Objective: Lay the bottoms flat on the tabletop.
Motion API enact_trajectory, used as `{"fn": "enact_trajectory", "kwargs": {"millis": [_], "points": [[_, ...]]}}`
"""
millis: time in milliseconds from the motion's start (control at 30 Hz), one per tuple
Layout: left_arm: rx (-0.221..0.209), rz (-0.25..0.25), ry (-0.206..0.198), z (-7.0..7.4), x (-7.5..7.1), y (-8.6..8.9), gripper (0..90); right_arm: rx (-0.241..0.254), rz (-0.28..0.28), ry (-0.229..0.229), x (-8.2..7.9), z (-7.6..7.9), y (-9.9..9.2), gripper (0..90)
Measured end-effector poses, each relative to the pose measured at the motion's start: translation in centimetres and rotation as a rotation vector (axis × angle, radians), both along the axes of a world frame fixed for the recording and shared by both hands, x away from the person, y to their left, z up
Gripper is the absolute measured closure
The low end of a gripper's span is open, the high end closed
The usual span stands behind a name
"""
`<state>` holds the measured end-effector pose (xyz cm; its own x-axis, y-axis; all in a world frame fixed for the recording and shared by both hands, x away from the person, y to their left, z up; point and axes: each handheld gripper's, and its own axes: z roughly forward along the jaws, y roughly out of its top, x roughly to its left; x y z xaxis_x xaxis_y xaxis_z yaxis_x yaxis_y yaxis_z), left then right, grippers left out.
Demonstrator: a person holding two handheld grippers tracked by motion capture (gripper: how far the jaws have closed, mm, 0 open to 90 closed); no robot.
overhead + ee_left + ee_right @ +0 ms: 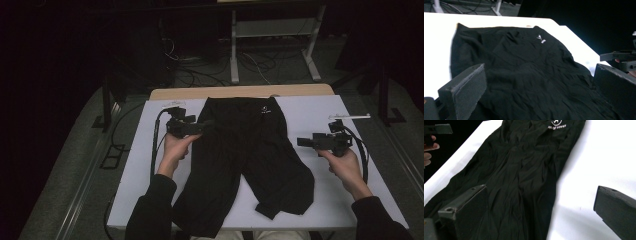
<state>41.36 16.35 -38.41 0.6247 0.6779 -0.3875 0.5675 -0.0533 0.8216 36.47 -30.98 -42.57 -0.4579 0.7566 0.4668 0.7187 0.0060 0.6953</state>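
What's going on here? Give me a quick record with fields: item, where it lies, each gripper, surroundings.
item: black shorts with a small white logo near the waistband
where: spread flat on the white table, waistband at the far side, legs toward the person
left gripper: open, at the shorts' left edge, nothing between the jaws
right gripper: open, over bare table right of the shorts, apart from them
surroundings: dark room, cables on the floor beyond

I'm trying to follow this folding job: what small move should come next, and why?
Probably bring the left gripper down onto the shorts' near edge and close. Both grippers are open and hold nothing, and the shorts lie flat on the white table; the right gripper is farther off.
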Motion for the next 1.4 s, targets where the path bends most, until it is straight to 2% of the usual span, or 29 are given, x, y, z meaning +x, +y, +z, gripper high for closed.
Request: {"fn": "enact_trajectory", "kwargs": {"millis": [267, 467, 800, 1100, 1167, 1267, 1400], "points": [[-0.004, -0.062, -0.007, -0.2, -1.4, -2.1, 0.0, -0.015, 0.006, 0.009, -2.1, -0.4, -0.6, 0.0], [0.013, -0.109, 0.004, -0.9, -2.4, -3.8, 0.0, -0.006, 0.007, 0.020, -3.4, -0.7, -0.8, 0.0], [0.104, -0.215, 0.029, -2.5, -3.9, -6.9, 0.0, -0.005, 0.020, 0.028, -5.3, -0.9, -0.8, 0.0], [0.156, -0.272, 0.032, -3.2, -5.1, -8.7, 0.0, -0.010, 0.037, 0.043, -6.9, -1.0, -1.1, 0.3], [0.178, -0.285, 0.036, -3.5, -5.3, -9.0, 0.0, -0.005, 0.046, 0.044, -7.2, -1.1, -1.2, 3.2], [0.210, -0.299, 0.067, -3.9, -5.4, -9.4, 1.0, -0.006, 0.054, 0.051, -7.5, -1.1, -1.3, 3.8], [0.218, -0.320, 0.092, -4.7, -5.7, -9.8, 8.0, -0.006, 0.060, 0.065, -8.0, -1.3, -1.5, 6.1]]}}
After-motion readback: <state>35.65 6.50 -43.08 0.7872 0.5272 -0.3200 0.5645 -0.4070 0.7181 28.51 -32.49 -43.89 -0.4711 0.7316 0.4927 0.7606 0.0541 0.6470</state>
